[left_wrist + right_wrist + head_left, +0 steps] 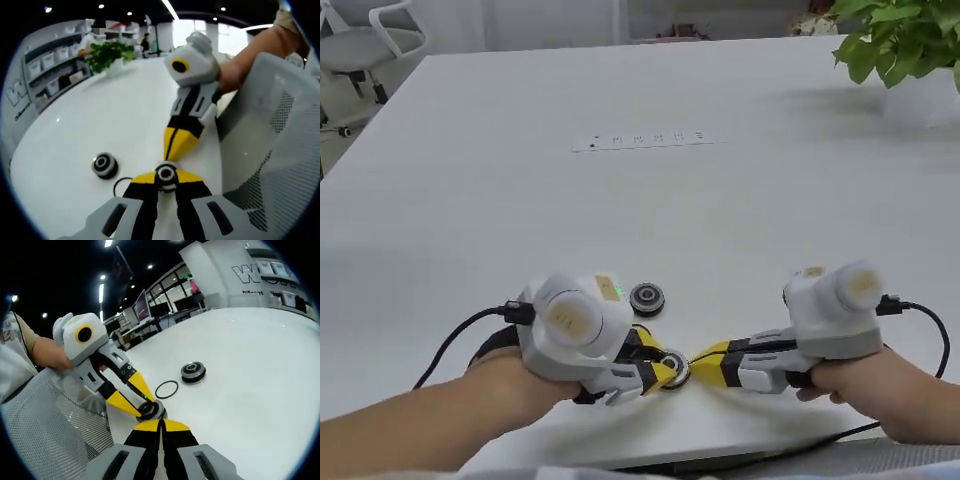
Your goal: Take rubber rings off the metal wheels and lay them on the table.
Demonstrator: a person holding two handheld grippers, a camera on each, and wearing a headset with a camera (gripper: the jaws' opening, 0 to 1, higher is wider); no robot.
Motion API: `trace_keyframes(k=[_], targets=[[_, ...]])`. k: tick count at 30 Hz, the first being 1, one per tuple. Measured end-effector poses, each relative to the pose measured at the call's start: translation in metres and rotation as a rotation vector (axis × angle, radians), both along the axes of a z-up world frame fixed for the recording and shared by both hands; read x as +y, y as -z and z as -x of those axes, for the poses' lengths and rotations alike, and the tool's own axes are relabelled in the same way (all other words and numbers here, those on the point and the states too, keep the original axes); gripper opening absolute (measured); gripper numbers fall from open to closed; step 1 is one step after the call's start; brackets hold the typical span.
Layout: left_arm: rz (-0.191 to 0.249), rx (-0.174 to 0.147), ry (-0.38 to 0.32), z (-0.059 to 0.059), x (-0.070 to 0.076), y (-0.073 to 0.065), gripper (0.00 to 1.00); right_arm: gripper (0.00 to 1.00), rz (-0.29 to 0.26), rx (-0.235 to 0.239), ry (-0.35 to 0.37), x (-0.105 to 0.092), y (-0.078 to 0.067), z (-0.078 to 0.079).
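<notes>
**Two grippers meet on one wheel at tabletop's near edge**

A white pot [930, 100] at the far right corner of the tabletop [520, 180] holds a leafy plant [900, 35].

On the tabletop are two metal wheels and one loose ring. The left gripper [166, 181] has its jaws narrowed onto the held wheel [673, 368], close to the near edge and about midway along it. The right gripper [161, 424] comes in from the opposite side. Its jaws are pressed together and their tips touch that wheel's rim. Whether they pinch any rubber cannot be told.

The second wheel [647, 298] lies flat a little farther in from the near edge, apart from both grippers. The loose ring [166, 389] lies flat just beside it, between it and the left gripper.
</notes>
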State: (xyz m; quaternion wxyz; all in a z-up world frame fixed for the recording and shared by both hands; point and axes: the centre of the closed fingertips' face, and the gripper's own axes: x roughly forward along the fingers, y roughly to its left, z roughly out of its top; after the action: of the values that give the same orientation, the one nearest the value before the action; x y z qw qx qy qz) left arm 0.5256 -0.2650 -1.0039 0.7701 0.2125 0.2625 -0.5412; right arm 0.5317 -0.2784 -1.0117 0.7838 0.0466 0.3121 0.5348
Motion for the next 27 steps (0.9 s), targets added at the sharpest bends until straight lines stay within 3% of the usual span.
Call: trace_keyframes(k=[9, 27], targets=[[0.000, -0.008, -0.003, -0.0002, 0.0002, -0.0003, 0.12, 0.00, -0.038, 0.013, 0.008, 0.0041, -0.0053, 0.0011], [0.004, -0.007, -0.010, -0.0010, 0.0007, -0.0005, 0.12, 0.00, -0.038, -0.018, -0.036, 0.0112, -0.0108, 0.0054]])
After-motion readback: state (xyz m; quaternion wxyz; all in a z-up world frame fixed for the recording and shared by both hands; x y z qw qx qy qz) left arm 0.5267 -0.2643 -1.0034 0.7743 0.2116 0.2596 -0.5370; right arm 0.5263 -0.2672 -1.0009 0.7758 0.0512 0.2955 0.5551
